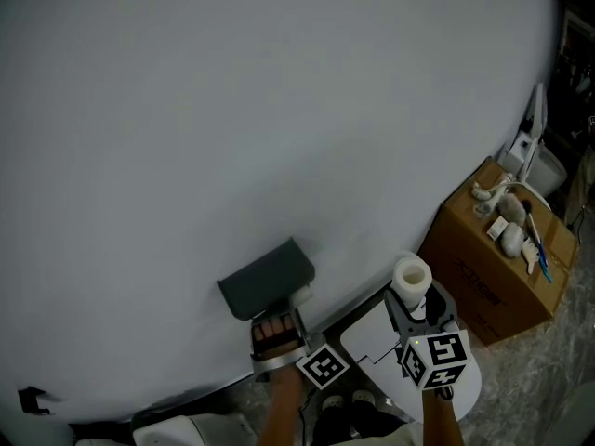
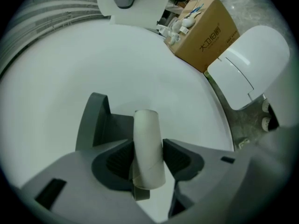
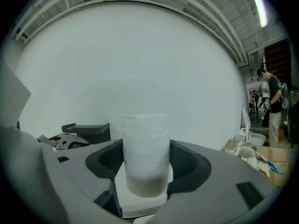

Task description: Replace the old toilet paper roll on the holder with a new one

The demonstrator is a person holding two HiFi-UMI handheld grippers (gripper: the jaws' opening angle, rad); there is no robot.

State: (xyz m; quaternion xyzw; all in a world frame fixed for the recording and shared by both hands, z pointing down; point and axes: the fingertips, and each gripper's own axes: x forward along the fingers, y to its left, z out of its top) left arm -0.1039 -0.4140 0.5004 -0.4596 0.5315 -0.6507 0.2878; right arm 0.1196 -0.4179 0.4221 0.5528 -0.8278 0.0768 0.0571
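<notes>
Head view: cardboard box (image 1: pixel 483 286) (cluttered) beside toilet (image 1: pixel 367 340), right of holder (image 1: pixel 267 284).

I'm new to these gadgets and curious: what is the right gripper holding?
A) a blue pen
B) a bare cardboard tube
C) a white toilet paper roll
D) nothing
C: the toilet paper roll stands upright, clamped in the right gripper; the cardboard tube is between the left gripper's jaws.
</notes>
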